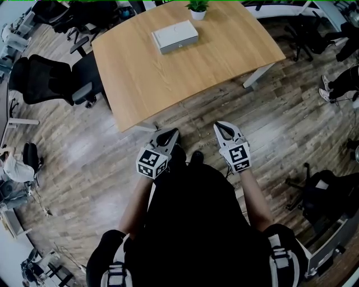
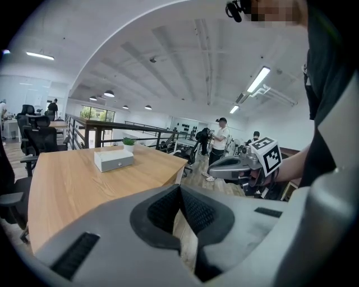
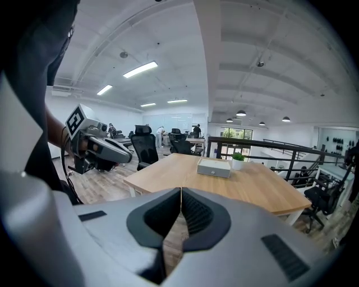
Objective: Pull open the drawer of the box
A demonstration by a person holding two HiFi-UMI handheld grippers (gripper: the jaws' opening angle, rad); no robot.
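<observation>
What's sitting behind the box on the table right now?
A small potted plant stands just beyond the box, near the table's far edge. The box's rear face is hidden from every view.

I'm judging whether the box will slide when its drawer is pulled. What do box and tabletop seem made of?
Box: pale grey-white, matte, crisp edges; likely painted metal or plastic, which one is unclear. Tabletop: light wood grain, smooth, slight sheen; probably laminate or veneer rather than raw timber.
</observation>
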